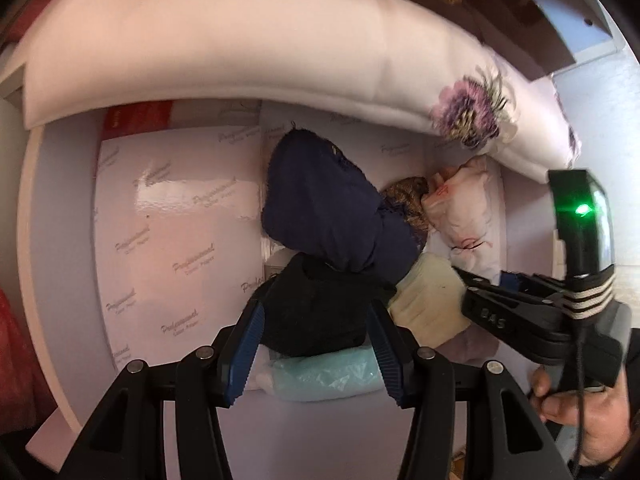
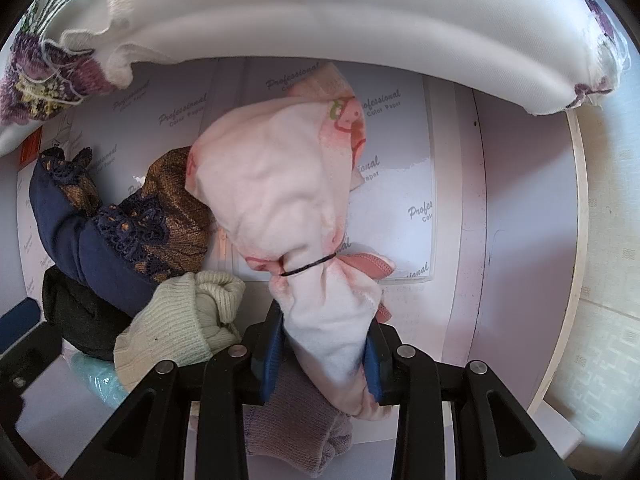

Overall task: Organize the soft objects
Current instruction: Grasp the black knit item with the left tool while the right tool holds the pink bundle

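Inside a pale drawer lined with colour paper packs lie several soft bundles. My left gripper points down and is shut on a black bundle; both blue pads press its sides. A navy bundle with brown-gold lace leans over the black one. My right gripper is shut on a pink-white bundle tied with a black band and holds it upright. The right gripper also shows at the right of the left wrist view, beside a cream knit roll.
A white cushion with purple embroidered flowers overhangs the drawer's far side. A teal packet lies under the black bundle. A mauve knit piece sits below the right fingers. A person's hand grips the right tool.
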`<act>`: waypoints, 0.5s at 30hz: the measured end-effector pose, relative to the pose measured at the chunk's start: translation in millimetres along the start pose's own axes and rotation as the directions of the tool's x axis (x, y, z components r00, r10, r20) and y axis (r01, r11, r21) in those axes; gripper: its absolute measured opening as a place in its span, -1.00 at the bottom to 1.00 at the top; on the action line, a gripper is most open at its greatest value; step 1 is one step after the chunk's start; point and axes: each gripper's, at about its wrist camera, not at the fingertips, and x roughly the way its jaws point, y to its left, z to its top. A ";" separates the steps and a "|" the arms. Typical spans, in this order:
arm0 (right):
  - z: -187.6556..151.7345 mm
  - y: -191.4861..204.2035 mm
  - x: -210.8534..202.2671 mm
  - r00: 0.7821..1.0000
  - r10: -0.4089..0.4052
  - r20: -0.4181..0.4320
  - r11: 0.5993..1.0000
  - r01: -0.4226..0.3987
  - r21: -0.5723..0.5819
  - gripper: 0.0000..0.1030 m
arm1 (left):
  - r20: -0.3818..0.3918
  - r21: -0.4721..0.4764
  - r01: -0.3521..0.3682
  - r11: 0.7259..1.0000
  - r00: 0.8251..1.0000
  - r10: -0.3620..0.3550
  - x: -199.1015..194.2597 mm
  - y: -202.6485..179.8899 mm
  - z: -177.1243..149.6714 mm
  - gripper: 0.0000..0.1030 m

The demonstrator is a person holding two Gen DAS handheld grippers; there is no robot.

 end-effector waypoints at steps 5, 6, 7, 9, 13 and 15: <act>-1.3 -1.7 -1.4 1.000 0.003 0.009 1.000 -0.003 0.007 -0.34 | -0.029 0.017 -0.039 0.999 0.999 0.040 16.6 -0.4 -0.3 -0.03; -1.7 -1.4 -1.7 1.000 0.005 0.011 1.000 -0.005 0.009 -0.34 | -0.029 0.014 -0.041 0.999 0.999 0.041 16.7 0.6 -0.4 -0.10; -2.4 -2.5 -1.9 1.000 0.009 0.012 1.000 -0.009 0.012 -0.34 | -0.026 0.016 -0.047 0.999 0.999 0.047 16.8 1.4 -0.7 -0.16; -3.0 -4.8 -2.8 1.000 0.022 0.013 1.000 -0.022 0.020 -0.34 | -0.034 0.020 -0.067 0.998 0.997 0.068 20.7 2.0 -2.3 -0.16; -4.3 -17.8 -5.8 0.998 0.063 0.011 0.996 -0.064 0.064 -0.28 | -0.032 0.031 -0.082 0.996 0.996 0.083 24.5 0.6 -5.7 -0.16; -5.5 -24.9 -7.3 0.997 0.076 0.007 0.993 -0.076 0.090 -0.23 | -0.032 0.036 -0.087 0.996 0.996 0.088 25.6 -0.8 -6.8 -0.16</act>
